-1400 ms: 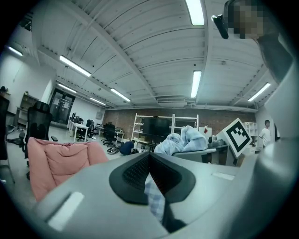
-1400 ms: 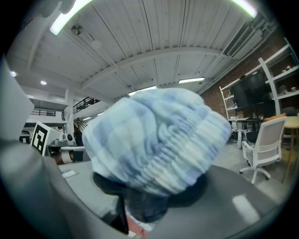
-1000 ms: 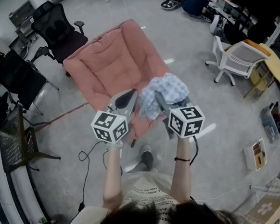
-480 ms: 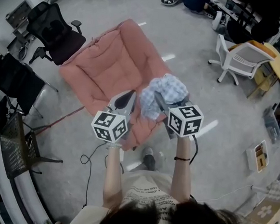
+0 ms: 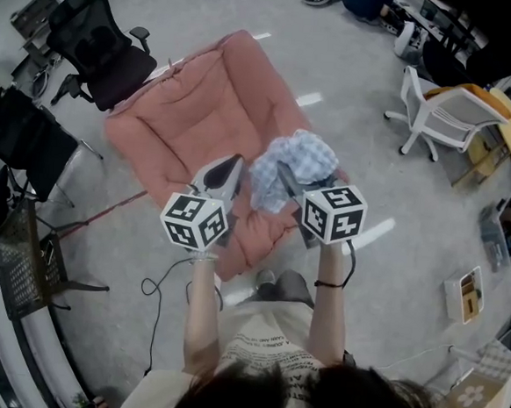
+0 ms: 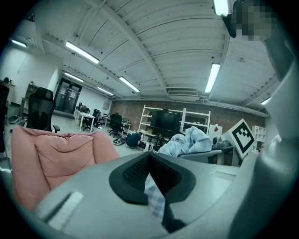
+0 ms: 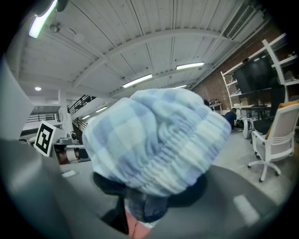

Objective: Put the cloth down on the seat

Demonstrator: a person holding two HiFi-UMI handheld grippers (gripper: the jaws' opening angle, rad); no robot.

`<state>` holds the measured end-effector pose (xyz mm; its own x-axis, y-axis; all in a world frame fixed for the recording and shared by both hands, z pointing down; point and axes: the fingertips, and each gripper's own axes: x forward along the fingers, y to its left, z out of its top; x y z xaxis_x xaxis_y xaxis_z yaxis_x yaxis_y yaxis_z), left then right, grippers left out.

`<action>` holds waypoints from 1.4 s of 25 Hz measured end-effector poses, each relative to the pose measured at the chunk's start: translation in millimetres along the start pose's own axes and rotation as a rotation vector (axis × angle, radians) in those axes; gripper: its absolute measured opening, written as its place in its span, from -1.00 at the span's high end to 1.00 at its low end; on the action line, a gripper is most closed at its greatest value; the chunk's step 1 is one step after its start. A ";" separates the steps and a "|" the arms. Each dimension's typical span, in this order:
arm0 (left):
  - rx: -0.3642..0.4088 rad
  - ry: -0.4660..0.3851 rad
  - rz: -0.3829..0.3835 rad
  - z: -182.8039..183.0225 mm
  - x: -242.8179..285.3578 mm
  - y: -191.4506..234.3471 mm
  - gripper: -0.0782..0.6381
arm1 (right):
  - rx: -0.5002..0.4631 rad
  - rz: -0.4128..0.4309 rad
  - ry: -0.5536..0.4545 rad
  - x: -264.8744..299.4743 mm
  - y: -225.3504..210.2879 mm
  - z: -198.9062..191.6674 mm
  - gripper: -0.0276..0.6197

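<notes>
Right gripper (image 5: 285, 169) grips the bunched blue-checked cloth (image 5: 299, 156), jaws fairly wide around the wad. Left gripper (image 5: 230, 163) pinches a strip of it (jaws nearly together). Both hang at frame centre, above the lower right edge of the pink seat (image 5: 188, 114). Grey floor (image 5: 354, 74) lies all around, with a black chair (image 5: 96, 45) upper left and a white chair (image 5: 444, 108) upper right.

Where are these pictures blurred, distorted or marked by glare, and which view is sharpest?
Head view: sharpest, evenly lit, with bright light reflections on the floor beside the seat and bent lines at the edges. Left gripper view: fisheye with dark corners; the near left gripper is soft. Right gripper view: the cloth is close and slightly blurred.
</notes>
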<state>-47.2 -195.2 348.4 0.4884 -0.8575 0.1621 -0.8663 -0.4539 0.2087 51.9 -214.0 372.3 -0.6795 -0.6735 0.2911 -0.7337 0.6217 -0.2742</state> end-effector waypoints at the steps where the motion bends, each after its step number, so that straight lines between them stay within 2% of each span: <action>1: -0.002 -0.001 0.006 0.9 3.2 2.0 0.80 | 0.001 0.007 0.003 3.5 -2.9 0.8 0.27; 5: -0.023 0.020 0.038 -6.5 20.5 10.0 0.80 | 0.000 0.038 0.033 21.2 -18.6 3.2 0.27; 13: -0.110 0.028 0.168 -11.8 62.7 45.5 0.80 | -0.018 0.150 0.131 83.3 -55.3 15.0 0.27; 20: -0.154 0.030 0.256 -21.9 84.2 66.1 0.80 | -0.039 0.224 0.191 122.9 -78.3 16.3 0.27; 25: -0.214 0.023 0.309 -35.0 93.5 77.7 0.80 | -0.054 0.287 0.240 146.6 -84.5 9.5 0.27; 35: -0.252 0.046 0.382 -58.3 108.3 105.9 0.80 | -0.131 0.397 0.323 194.5 -86.7 -5.4 0.27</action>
<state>-79.8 -322.0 444.3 0.1481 -0.9376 0.3146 -0.9353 -0.0293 0.3527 -16.8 -396.7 457.7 -0.8567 -0.2311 0.4612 -0.3997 0.8626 -0.3102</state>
